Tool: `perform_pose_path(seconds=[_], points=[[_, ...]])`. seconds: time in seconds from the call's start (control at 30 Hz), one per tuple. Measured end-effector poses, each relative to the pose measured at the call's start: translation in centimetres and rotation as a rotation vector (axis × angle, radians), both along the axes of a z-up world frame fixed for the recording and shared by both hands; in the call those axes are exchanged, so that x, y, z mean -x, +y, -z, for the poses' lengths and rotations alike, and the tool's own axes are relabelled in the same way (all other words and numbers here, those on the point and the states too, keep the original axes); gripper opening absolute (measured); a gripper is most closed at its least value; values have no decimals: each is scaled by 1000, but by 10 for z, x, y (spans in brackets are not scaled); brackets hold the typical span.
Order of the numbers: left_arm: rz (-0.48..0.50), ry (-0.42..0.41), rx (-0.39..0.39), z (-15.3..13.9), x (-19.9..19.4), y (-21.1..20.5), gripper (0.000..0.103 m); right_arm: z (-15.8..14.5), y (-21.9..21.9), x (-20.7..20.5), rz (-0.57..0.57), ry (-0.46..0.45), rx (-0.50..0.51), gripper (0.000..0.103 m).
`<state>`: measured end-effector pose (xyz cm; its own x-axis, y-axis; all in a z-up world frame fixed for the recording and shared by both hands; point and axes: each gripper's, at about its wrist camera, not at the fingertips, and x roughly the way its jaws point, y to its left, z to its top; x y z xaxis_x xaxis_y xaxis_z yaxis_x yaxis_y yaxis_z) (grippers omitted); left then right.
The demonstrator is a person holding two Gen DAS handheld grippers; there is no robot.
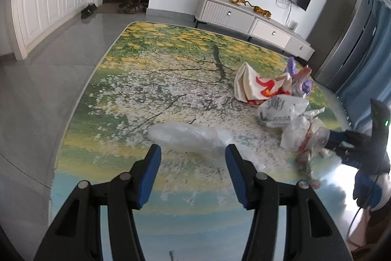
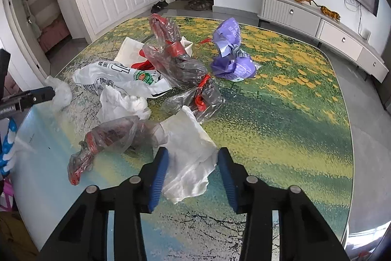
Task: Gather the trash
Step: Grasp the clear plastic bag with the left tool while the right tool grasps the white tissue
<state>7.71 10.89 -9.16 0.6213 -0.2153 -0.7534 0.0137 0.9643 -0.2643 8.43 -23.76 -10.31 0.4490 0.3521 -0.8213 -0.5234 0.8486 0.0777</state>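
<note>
Plastic-bag trash on the flower-print table (image 1: 102, 94).
Left wrist: left gripper (image 1: 193, 151) open over a clear bag (image 1: 185, 136). Right wrist: right gripper (image 2: 193, 155) straddles a white bag (image 2: 190, 163), grip unclear; printed bag (image 2: 114, 80), writing unreadable, lies beyond.

— What carried the litter?
— A glossy table (image 2: 305, 114) printed with yellow blossoms and branches.
— What lay on it?
— In the right wrist view, a purple bag (image 2: 231, 58) toward one o'clock, a printed white bag (image 2: 110, 80) at ten, a clear bag with red scraps (image 2: 107, 138) at eight, and a crumpled white bag (image 2: 188, 151) at centre.
</note>
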Motion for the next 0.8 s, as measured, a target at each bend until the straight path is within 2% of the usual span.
perform_pose_path(seconds=[0.1,0.17,0.2,0.33,0.4,0.47,0.53,0.63,0.8], points=[[-15,11,109,0,-5,8,53,0,0,-1,1,0,-1,37],[-34,26,169,0,-9,12,62,0,0,-2,3,-2,-3,37],[-48,32,194,1,-11,15,63,0,0,-1,3,-3,-4,37],[-75,28,228,0,-19,18,63,0,0,-2,4,-8,-7,36],[-89,41,218,3,-24,17,61,0,1,-2,4,-10,-8,33],[-94,54,197,6,-29,15,45,0,0,-3,7,-13,-9,29],[-85,75,196,11,-32,12,34,0,-1,-3,9,-13,-12,24],[-58,56,188,9,-31,7,19,0,-3,-3,9,-9,-19,15],[-58,47,153,4,-24,1,14,-1,-5,3,9,-16,-29,9]])
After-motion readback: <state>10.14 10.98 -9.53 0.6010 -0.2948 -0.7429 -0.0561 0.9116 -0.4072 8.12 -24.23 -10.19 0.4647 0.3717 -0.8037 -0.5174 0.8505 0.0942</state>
